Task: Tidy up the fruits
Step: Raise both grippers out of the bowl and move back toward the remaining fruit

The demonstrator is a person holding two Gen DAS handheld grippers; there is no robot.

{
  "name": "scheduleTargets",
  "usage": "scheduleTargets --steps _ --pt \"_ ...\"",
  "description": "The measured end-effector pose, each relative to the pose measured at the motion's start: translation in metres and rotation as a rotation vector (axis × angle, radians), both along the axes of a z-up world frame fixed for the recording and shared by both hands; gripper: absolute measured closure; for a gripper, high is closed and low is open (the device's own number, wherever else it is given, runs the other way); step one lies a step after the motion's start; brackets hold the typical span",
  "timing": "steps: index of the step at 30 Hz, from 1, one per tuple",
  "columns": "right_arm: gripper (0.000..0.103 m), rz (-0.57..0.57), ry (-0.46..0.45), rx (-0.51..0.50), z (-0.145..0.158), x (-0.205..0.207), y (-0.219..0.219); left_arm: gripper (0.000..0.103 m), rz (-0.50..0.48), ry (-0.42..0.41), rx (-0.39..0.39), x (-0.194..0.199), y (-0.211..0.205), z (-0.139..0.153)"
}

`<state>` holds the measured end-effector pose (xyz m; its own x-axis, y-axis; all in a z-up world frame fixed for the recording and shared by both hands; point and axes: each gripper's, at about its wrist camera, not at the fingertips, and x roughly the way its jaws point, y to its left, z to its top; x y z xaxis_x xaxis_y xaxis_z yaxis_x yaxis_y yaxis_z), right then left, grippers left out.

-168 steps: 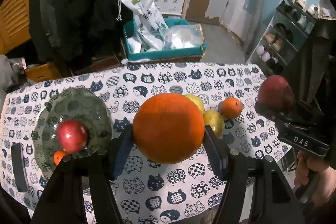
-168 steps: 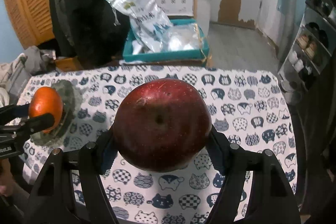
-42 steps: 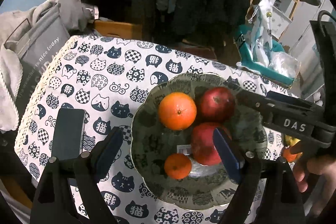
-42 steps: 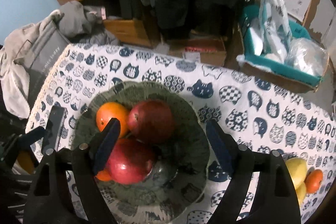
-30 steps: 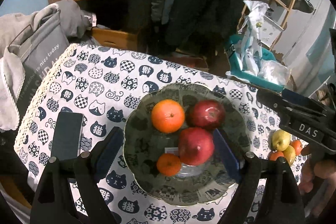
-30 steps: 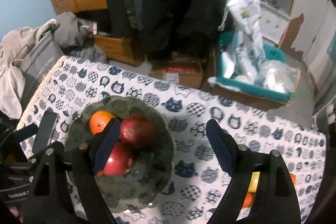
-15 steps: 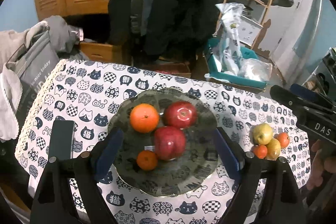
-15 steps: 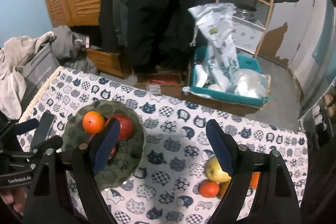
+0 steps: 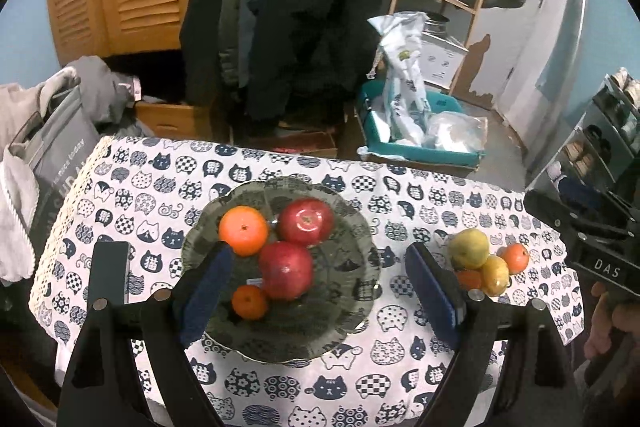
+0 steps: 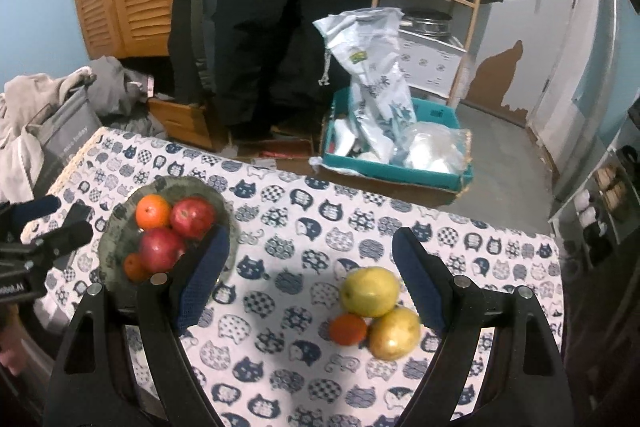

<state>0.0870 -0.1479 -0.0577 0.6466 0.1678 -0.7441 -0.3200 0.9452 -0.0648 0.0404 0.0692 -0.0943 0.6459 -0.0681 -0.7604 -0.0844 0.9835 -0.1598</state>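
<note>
Four fruits fill plate; perhaps four outside.

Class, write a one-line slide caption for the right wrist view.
Open right gripper above loose fruit; filled plate at left.

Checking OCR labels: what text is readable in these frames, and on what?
"DAS": white letters on the right gripper body, left wrist view.
"today": on the grey bag; the larger line beneath it is only partly legible.
"...LAI": cut off at the frame edge, on the left gripper body.
White sack: print too blurred.
Sticker in the bowl: too small.
</note>
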Motion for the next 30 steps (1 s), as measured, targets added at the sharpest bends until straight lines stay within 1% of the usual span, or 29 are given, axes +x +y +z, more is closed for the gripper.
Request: scheduleTargets --steps 6,10,19,30 --pt "0.019 -0.063 -0.027 0.006 0.007 -0.01 -0.035 0.015 -0.046 -0.001 0.009 0.001 -0.024 0.005" --pt "0.019 -0.097 -0.023 0.018 0.007 -0.012 -0.058 0.015 -0.083 0.016 0.011 0.004 -0.043 0.002" --pt "0.019 -0.167 -0.026 0.004 0.004 -0.022 -0.102 0.015 -0.148 0.031 0.022 0.01 -0.082 0.001" --pt "0.019 -0.246 -0.008 0.003 -0.003 -0.029 -0.148 0.015 -0.24 0.062 0.049 0.02 -0.132 -0.012"
